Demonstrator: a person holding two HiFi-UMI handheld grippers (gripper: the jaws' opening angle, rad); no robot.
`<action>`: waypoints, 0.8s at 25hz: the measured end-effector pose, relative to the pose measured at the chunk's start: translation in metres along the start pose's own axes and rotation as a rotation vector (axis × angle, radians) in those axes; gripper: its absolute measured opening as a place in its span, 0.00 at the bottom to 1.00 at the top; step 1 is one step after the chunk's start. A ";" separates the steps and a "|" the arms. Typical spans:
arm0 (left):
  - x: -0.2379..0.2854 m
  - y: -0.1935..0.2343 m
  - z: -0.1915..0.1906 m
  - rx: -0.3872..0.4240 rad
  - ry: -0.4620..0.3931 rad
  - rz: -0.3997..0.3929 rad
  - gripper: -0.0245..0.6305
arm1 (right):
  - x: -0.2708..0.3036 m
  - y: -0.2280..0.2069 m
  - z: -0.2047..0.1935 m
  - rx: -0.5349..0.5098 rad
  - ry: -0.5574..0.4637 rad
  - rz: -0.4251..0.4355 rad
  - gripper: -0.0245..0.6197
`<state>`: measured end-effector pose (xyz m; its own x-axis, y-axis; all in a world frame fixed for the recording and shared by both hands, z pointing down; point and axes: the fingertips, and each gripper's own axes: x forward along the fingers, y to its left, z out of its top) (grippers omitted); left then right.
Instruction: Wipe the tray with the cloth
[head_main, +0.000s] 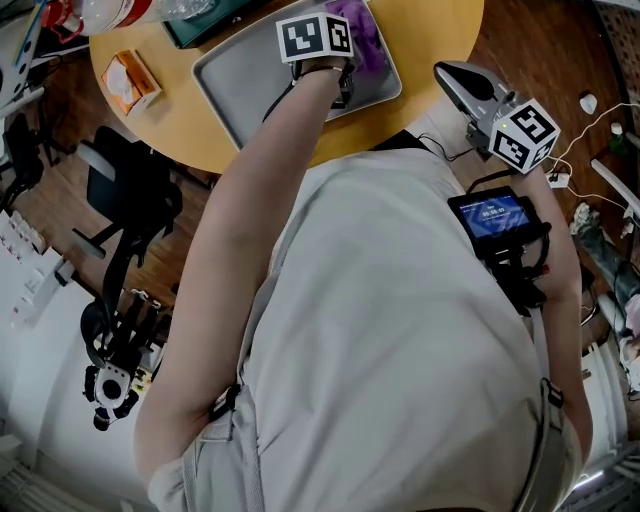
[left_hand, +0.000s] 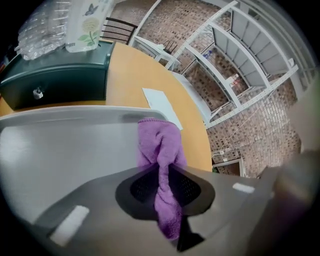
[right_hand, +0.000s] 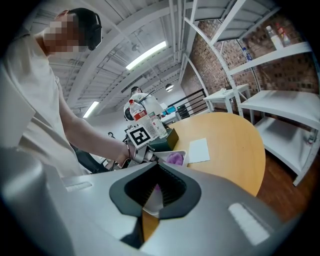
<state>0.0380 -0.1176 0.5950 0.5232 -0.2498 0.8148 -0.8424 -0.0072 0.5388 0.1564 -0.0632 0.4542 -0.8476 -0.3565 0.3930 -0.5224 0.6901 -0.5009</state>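
On the grey tray (left_hand: 60, 150), close to its far rim, lies the purple cloth (left_hand: 160, 150), its near end pinched between the jaws of the left hand-held gripper (left_hand: 162, 186). The wiping looks under way: the cloth is down on the tray, yet the bare grey surface shows no streak or dirt, so how much remains I cannot judge. The right hand-held gripper (right_hand: 156, 192) hangs off to the side, jaws narrowly apart and empty. The round wooden worktop (left_hand: 135, 75) also carries a dark green box (left_hand: 55, 75) and a white sheet of paper (left_hand: 162, 107). Beyond stand white shelving (left_hand: 240, 60) and a brick wall (left_hand: 260, 130).
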 end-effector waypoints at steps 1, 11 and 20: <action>0.002 -0.002 0.001 0.003 -0.002 -0.001 0.12 | 0.001 -0.001 0.002 0.001 -0.003 -0.001 0.04; 0.011 -0.009 0.025 -0.039 -0.032 -0.035 0.12 | 0.001 -0.003 0.003 -0.001 -0.001 -0.009 0.04; -0.003 0.010 0.045 -0.186 -0.121 -0.078 0.12 | -0.005 -0.001 -0.009 0.011 0.014 -0.005 0.04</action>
<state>0.0220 -0.1603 0.5889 0.5575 -0.3700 0.7432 -0.7557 0.1444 0.6388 0.1617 -0.0566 0.4599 -0.8437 -0.3507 0.4065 -0.5277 0.6812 -0.5075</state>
